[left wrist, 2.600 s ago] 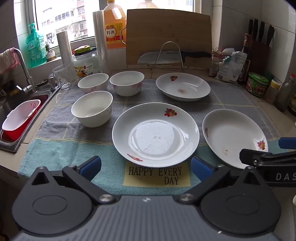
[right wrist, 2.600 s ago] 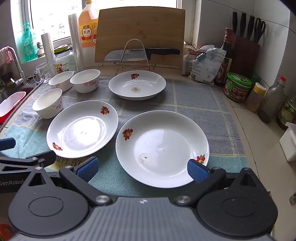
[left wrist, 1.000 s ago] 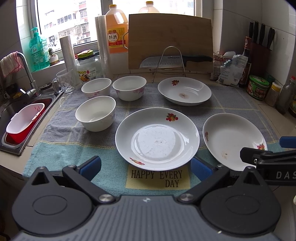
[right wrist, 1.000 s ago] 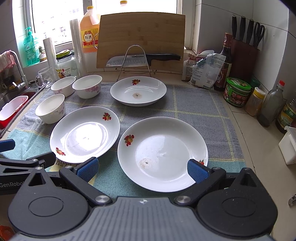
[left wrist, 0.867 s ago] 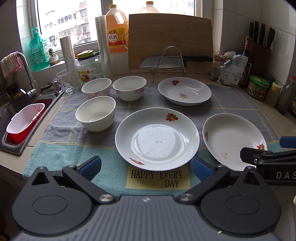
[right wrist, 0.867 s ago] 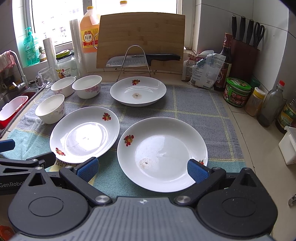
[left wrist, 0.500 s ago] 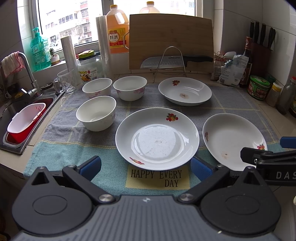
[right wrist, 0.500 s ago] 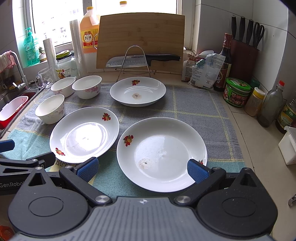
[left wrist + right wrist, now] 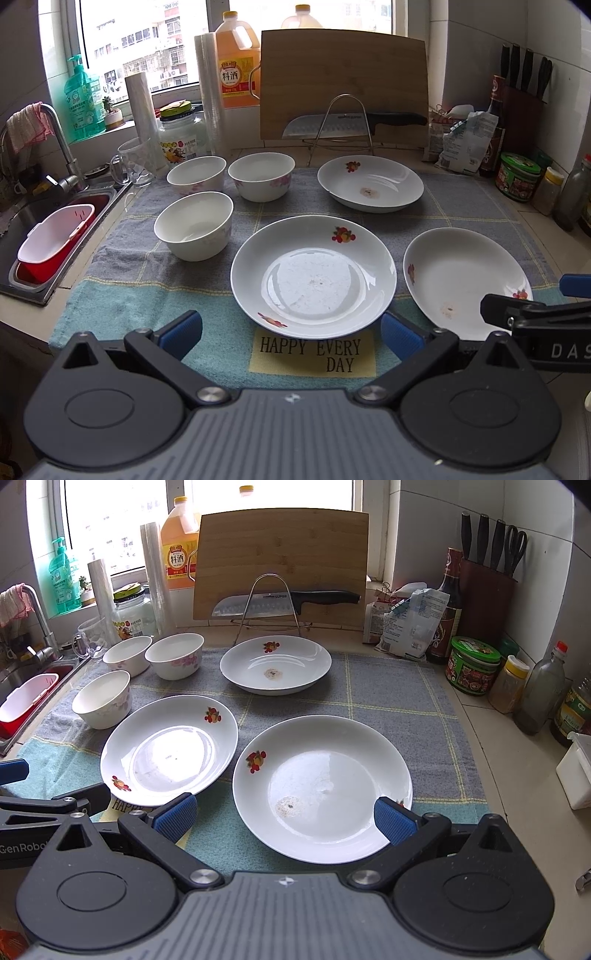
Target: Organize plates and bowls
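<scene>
Three plates [image 9: 322, 788] and three bowls [image 9: 194, 230] spread singly on a towel [image 9: 147, 295], unstacked. Both grippers, left [image 9: 291, 330] and right [image 9: 282, 816], spread wide and empty, each hovering near a plate, probably lining up for a rim grab.

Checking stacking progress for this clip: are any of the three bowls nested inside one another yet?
No. In the left wrist view the near bowl, the far left bowl and the far right bowl each sit separately on the towel.
</scene>
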A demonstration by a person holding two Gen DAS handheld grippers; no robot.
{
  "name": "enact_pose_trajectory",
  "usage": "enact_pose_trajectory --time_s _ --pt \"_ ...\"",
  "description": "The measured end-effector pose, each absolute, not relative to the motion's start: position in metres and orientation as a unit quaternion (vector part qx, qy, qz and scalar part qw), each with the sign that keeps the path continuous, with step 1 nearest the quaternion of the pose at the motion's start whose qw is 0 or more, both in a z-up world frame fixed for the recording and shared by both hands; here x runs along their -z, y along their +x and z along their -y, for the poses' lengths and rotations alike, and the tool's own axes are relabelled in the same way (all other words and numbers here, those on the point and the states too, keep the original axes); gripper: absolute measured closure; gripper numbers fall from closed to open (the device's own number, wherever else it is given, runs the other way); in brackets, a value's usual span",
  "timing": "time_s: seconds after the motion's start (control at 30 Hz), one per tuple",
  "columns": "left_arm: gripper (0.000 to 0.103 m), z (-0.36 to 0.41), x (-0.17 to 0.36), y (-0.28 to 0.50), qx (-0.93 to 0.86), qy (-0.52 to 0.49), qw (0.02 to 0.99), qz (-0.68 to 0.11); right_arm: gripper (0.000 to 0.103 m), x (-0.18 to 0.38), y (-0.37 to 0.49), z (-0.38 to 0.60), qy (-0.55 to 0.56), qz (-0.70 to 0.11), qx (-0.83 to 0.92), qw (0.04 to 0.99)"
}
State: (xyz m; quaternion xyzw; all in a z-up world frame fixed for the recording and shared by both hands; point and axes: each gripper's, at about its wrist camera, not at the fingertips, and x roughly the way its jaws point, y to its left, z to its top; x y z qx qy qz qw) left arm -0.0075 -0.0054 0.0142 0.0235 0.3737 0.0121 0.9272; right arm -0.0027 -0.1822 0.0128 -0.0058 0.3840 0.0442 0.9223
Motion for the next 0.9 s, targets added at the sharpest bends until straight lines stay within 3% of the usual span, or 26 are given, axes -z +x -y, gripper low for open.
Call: enact_pose_trajectory --time_s 0.9 --pt "0.001 0.026 -0.021 -0.012 0.045 0.039 0.935 -0.350 0.000 -0.011 -0.024 0.208 -0.022 -0.331 -0.100 0.938"
